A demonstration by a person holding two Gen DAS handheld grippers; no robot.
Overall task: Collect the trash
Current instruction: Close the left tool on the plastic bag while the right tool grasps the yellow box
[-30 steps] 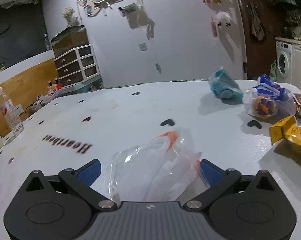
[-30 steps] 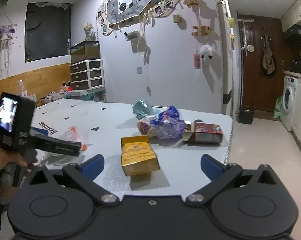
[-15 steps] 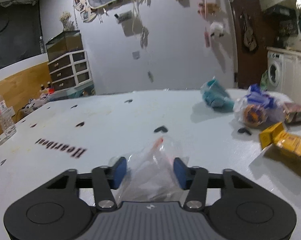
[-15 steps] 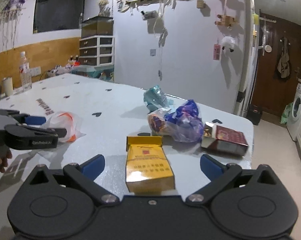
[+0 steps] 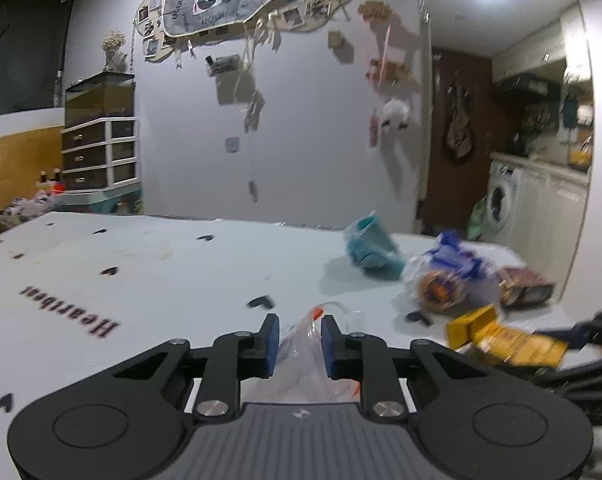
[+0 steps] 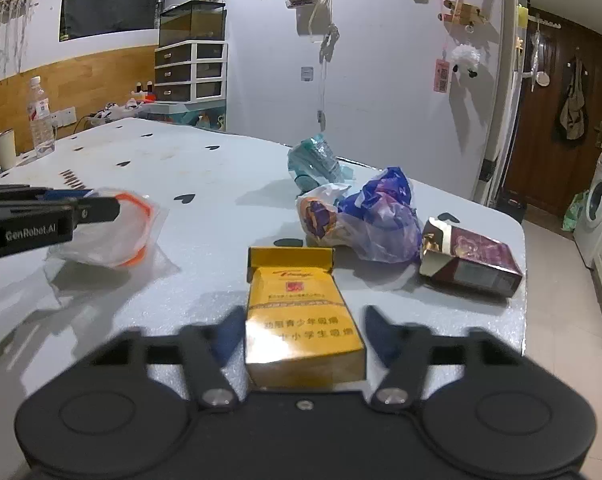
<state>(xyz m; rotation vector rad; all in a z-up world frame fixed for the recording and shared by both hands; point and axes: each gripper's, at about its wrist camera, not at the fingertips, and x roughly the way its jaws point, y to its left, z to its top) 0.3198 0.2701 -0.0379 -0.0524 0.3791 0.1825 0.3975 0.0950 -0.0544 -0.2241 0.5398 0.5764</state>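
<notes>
Both claws are closing on trash at the near side of the worktop (image 6: 205, 264). On the left, the left claw (image 5: 299, 334) has its blue pads squeezing in on a clear plastic bag (image 5: 301, 356) with an orange strip; the crumpled film bunches up between the pads and already touches them, and the right wrist view shows that bag (image 6: 113, 236) lying on the worktop at the fingertips. To the right, the right claw (image 6: 303, 326) straddles a yellow cigarette pack (image 6: 301, 320) that lies flat with its lid flipped open toward the far side; its jaws are drawing inward, blurred, with a narrow gap showing on either side of the pack, so the pads do not yet press it. Farther off lie a crumpled blue-and-white wrapper (image 6: 365, 220), a teal plastic wad (image 6: 315, 162) beyond it, and a dark red cigarette pack (image 6: 473, 258) near the right edge. At the far left stand a water bottle (image 6: 41, 118) and a white cup (image 6: 4, 150).
</notes>
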